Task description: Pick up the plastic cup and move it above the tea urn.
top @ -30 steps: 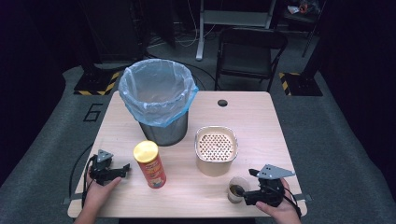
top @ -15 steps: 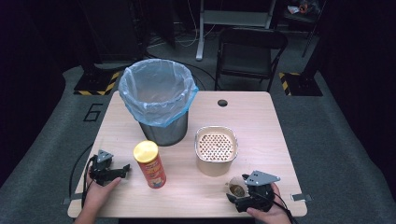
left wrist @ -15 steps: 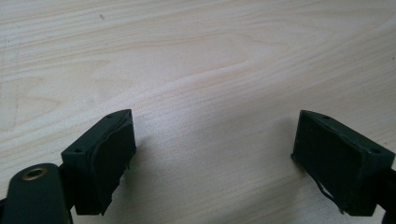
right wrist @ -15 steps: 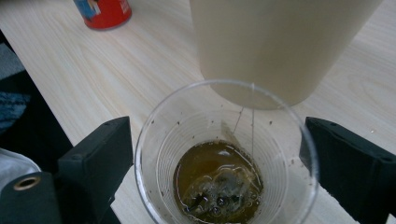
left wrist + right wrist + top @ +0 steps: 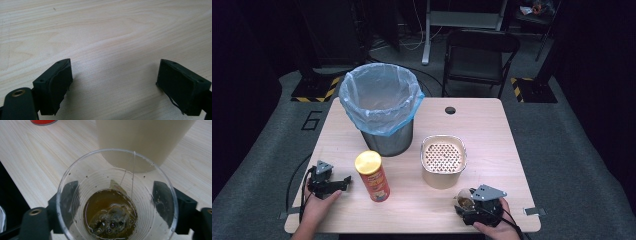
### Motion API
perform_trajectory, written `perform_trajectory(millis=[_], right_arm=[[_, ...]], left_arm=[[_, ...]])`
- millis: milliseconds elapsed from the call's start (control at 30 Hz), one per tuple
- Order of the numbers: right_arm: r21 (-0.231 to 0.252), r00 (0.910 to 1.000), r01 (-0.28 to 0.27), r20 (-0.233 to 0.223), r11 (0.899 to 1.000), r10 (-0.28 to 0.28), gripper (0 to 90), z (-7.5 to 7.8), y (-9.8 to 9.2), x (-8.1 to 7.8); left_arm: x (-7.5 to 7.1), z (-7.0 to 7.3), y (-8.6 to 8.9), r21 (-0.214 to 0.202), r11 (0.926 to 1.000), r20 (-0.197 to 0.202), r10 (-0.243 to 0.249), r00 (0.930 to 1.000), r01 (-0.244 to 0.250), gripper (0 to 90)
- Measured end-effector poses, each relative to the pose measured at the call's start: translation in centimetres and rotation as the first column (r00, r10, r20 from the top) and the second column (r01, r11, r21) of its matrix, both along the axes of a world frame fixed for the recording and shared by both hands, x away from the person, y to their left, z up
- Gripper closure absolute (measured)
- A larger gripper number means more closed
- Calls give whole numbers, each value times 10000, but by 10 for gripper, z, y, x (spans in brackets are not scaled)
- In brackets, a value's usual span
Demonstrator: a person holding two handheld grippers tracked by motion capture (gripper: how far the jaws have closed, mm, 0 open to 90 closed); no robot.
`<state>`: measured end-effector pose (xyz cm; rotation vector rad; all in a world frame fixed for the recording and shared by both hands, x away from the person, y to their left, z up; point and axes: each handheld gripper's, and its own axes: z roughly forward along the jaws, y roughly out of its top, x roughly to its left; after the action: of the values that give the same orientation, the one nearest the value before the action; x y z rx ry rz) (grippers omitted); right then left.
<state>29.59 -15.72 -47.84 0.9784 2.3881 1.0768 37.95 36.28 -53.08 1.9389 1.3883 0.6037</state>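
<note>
- Low at the right of the high view, my right gripper (image 5: 468,205) stands at the near edge of the table (image 5: 492,130), with my hand behind it at the bottom edge of the frame.
- Its jaws have just been closing, and a clear plastic cup (image 5: 117,195) is between them. In the right gripper view one black jaw shows through the cup wall at each side, close against it; I cannot tell whether the pads already press on it.
- That cup stands upright and holds some brown liquid with a tea bag (image 5: 113,216) in it; the bag's string runs up to the rim.
- Just beyond the cup, at the top of the right gripper view, is a beige container (image 5: 443,161); in the high view it sits in the middle right of the frame, its top dotted with holes.
- At the lower left of the high view my left gripper (image 5: 343,181) rests on the table. Its jaws stand wide apart with bare wood between them.
- Right of it stands a red can (image 5: 372,176) with a yellow lid.
- Behind the can, upper centre, is a bin (image 5: 381,107) lined with a blue bag.
</note>
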Motion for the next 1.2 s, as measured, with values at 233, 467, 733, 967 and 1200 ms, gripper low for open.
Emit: perform_trajectory(millis=[233, 467, 733, 967, 1200], right_arm=[[-68, 9995, -237, 215, 9997, 238, 265, 0, -2, 0], [-141, 9995, -152, 286, 9998, 156, 269, 7, -8, 5], [42, 9946, 966, 380, 9953, -967, 272, 20, -45, 40], [96, 9835, 1756, 412, 9844, -1759, 273, 20, -66, 78], [-71, 9715, 2342, 381, 9722, -2338, 273, 12, -74, 109]], left_arm=[[0, 0, 0, 1, 10000, -3, 0, 10000, 0, 125], [0, -1, -1, -90, 10000, 59, 43, 10000, -42, 125], [0, -1, -1, -90, 10000, 64, 39, 10000, -38, 124], [0, -1, -1, -111, 9999, 69, 37, 10000, -36, 124], [0, -1, -1, -111, 9999, 71, 36, 10000, -35, 124]])
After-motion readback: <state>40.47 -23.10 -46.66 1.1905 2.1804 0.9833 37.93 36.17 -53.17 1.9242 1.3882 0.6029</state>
